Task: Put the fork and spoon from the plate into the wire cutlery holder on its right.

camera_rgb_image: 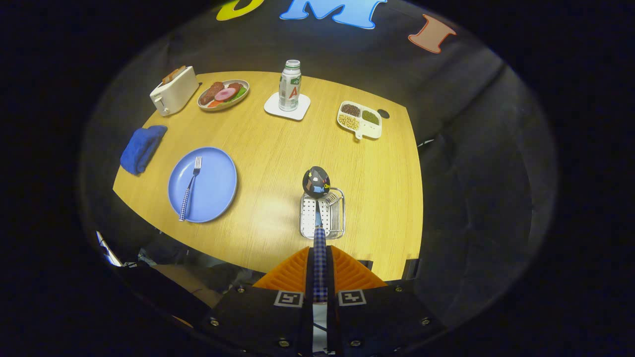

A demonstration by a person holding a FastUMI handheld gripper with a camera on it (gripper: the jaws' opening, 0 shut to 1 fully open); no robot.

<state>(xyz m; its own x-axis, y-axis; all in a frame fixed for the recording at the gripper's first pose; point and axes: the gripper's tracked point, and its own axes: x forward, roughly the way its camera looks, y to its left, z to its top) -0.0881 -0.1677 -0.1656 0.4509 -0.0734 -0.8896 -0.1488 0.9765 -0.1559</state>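
Gripper clamped tight on spoon handle, bowl above holder; fork on plate, well left.

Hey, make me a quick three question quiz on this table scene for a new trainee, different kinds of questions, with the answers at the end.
1. True or false: the gripper holds the spoon by its checked handle, bowl end above the wire cutlery holder.
2. Multiple choice: what still lies on the blue plate? A) a knife B) the fork C) nothing
3. Fill in: the bottle stands on a white ____.

Key:
1. True; both fingers press on the handle.
2. B
3. coaster
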